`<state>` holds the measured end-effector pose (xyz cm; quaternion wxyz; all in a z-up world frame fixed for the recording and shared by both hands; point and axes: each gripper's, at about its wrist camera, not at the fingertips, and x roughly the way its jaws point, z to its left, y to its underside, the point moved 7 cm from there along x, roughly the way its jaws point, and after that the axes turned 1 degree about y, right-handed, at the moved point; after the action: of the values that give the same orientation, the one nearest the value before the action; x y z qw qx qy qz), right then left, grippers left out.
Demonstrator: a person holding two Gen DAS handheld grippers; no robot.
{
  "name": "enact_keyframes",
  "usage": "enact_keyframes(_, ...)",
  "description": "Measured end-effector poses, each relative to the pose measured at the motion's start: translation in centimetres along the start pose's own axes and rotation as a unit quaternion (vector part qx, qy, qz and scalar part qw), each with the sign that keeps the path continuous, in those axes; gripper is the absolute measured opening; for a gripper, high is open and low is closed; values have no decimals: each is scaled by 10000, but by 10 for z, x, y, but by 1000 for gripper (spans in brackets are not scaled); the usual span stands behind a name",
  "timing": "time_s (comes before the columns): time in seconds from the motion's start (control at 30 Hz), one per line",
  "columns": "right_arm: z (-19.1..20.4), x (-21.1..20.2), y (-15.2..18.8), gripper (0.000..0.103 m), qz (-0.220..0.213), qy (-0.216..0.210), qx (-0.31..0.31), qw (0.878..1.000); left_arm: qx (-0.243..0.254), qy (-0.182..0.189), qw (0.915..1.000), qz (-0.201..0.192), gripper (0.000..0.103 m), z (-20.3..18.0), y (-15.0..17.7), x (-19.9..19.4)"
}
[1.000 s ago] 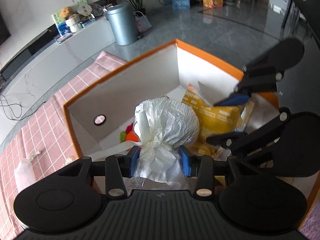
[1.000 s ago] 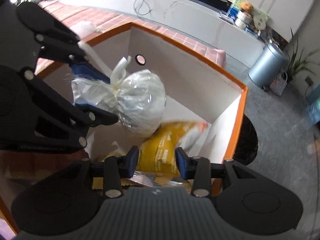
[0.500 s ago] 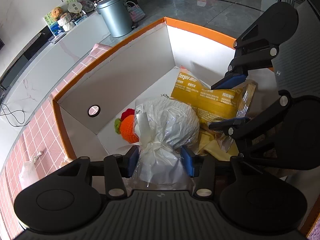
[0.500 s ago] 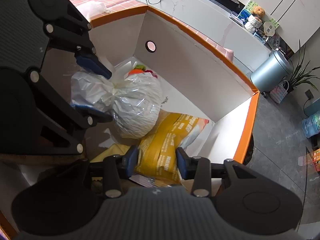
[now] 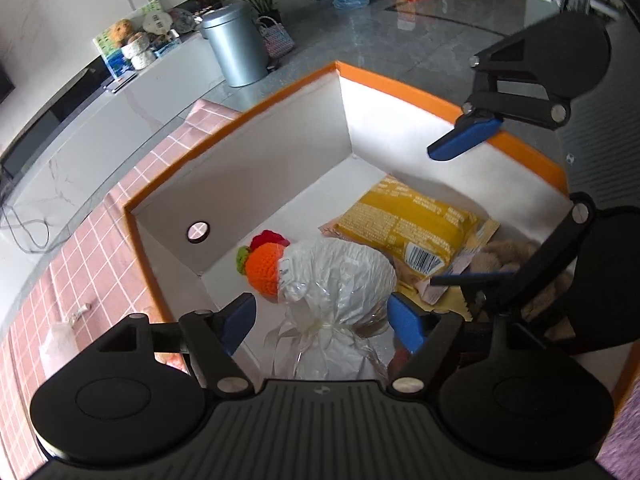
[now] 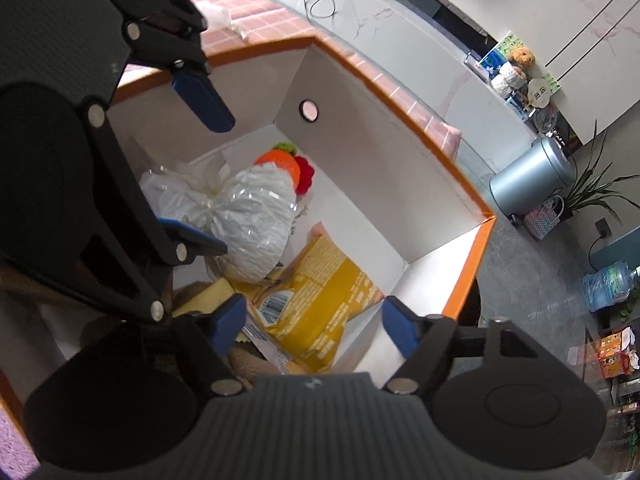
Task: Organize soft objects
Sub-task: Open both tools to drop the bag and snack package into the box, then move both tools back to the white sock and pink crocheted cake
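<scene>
The orange-rimmed box [image 5: 400, 88] stands on a pink checked cloth [image 5: 80, 248], and everything below is placed against it. Inside, on its white floor, lies the tied white plastic bag [image 5: 340, 276], with a crocheted orange toy [image 5: 262, 266] touching it on the side toward the box's round hole. The yellow snack packet [image 5: 408, 224] lies beside the bag, nearer the box's far corner. The left gripper [image 5: 320, 320] has just been opening; its jaws stand apart around the bag's knot, the pads clear of it. The right gripper [image 6: 310, 326] has also just been opening, its jaws spread above the packet, gripping nothing.
</scene>
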<state>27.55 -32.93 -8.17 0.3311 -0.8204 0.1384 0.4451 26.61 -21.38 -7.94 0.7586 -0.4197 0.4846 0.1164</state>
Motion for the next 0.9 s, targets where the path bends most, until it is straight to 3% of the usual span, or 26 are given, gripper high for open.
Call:
enact_keyframes(0.1,0,-10,-3,86,-87,-1,81,9999,-100,88,9998,-119,89,3,-1,-10)
enact_keyframes(0.4,0,-40,-10,91,-321,355,365,9982,-451,222,9969,-602,90,11,3,-44)
enact_keyframes(0.47,0,-47,-11,96,-451,522,583,9959,-581,305,9944,-830,90,14,5,-55)
enact_keyframes(0.6,0,-60,-11,96,-709,762,1190,9874,-1106,570,9845,-1238,90,25,14,-75)
enact_keyframes(0.7,2,-70,-10,97,-919,865,1676,9777,-1387,638,9768,-1501,90,32,25,-89)
enact_keyframes(0.8,5,-88,-10,97,-1465,868,2304,9581,-1644,704,9695,-1677,90,41,39,-101)
enact_keyframes(0.9,18,-100,-15,99,-1845,864,2745,9398,-2047,774,9569,-1907,90,55,55,-114)
